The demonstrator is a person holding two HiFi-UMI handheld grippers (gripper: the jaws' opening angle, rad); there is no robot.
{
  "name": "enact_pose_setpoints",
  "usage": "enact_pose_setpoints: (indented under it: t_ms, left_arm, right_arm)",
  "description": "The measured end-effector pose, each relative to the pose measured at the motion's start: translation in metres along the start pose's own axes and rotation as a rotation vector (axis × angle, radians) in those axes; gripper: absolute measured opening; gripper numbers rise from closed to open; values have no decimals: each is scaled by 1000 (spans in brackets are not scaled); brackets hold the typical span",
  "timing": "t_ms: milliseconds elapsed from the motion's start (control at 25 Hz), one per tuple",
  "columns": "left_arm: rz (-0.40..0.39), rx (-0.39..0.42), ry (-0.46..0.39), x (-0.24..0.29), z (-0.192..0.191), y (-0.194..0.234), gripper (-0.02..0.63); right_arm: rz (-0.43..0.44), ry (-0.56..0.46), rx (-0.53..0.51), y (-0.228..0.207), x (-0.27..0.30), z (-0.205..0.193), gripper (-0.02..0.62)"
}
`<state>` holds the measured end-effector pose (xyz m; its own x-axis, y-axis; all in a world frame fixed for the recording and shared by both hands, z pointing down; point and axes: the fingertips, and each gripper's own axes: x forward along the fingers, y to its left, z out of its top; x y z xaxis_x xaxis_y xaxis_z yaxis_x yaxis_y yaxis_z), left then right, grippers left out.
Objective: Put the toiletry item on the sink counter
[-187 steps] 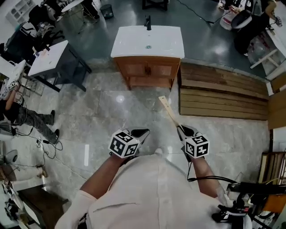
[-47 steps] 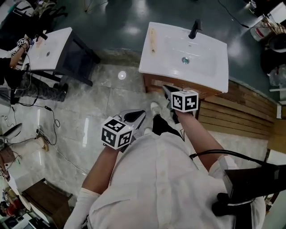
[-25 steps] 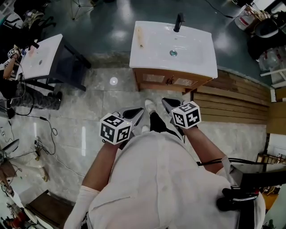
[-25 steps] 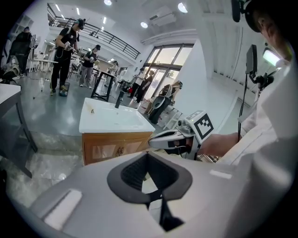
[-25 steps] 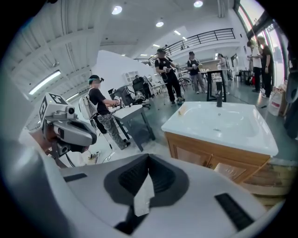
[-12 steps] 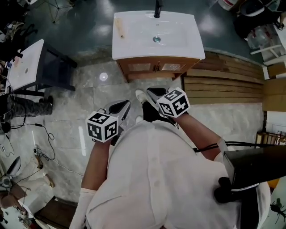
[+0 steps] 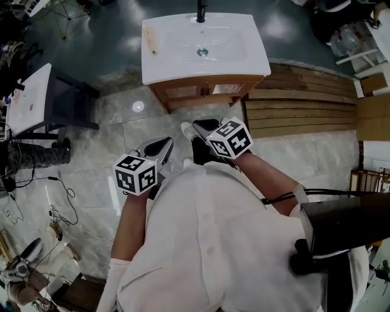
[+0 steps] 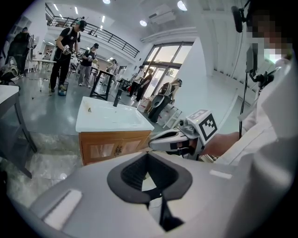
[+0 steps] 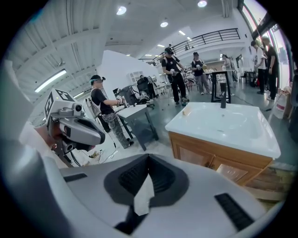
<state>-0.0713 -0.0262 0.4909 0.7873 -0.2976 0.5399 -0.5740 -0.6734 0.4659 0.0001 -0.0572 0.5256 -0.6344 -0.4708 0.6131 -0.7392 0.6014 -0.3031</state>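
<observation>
The toiletry item [image 7: 148, 39] is a long pale wooden piece that lies flat on the left part of the white sink counter [image 7: 244, 58]. It also shows as a small speck, the toiletry item [image 8: 89, 110] and the toiletry item [image 9: 186, 110], on the sink counter [image 8: 109, 122] and the sink counter [image 9: 253, 139]. My left gripper [image 7: 163, 145] and right gripper [image 7: 203, 127] hang over the floor in front of the wooden cabinet, well short of the counter. Both are shut with nothing in them: left gripper [image 8: 148, 156], right gripper [image 9: 149, 158].
A black faucet [image 7: 200, 12] stands at the counter's back edge. A second white table [image 7: 24, 100] on a dark frame is to the left. Wooden planks [image 7: 298, 113] lie on the floor to the right. Cables trail at the left. Several people stand in the background.
The wooden item has left my right gripper and now lies on the counter's left side. Over the last second both shut grippers have drawn back from the sink.
</observation>
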Motion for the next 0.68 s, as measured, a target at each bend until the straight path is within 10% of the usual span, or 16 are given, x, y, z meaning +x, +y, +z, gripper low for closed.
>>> enact_pose_setpoints:
  t_ms: [680]
  left_arm:
    - [-40, -3, 40, 23, 7, 7, 6]
  right_arm:
    - [-29, 13, 38, -25, 1, -1, 5]
